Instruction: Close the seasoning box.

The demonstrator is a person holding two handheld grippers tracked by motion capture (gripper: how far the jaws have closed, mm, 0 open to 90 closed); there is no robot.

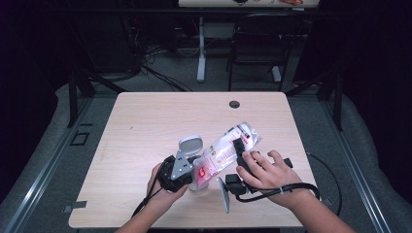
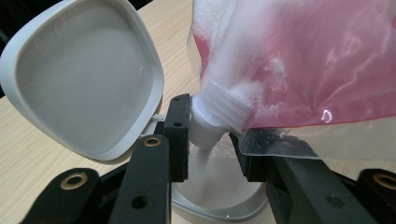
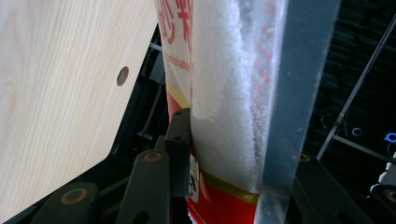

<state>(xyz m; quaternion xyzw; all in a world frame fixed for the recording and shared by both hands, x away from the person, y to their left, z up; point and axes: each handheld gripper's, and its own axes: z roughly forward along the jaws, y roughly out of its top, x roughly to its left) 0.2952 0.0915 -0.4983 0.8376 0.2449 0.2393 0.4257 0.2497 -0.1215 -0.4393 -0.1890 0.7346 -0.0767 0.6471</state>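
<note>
A clear pouch (image 1: 226, 145) with red print, full of white granules, hangs tilted over the table with its spout down. My right gripper (image 1: 240, 148) is shut on the pouch's upper part; in the right gripper view the jaws (image 3: 229, 149) squeeze the pouch (image 3: 224, 93) from both sides. My left gripper (image 2: 210, 149) is shut on a small clear container (image 2: 219, 210), whose grey hinged lid (image 2: 84, 79) stands open to the left. The white spout (image 2: 210, 126) points into the container's mouth, and white granules stream down into it. In the high view the container (image 1: 199, 187) stands on the table near its front edge.
The light wooden table (image 1: 145, 126) has a round cable hole (image 1: 234, 104) near its far edge. A black chair (image 1: 257, 43) and a white desk leg (image 1: 201, 48) stand beyond the table. Cables trail from both grippers toward the table's front.
</note>
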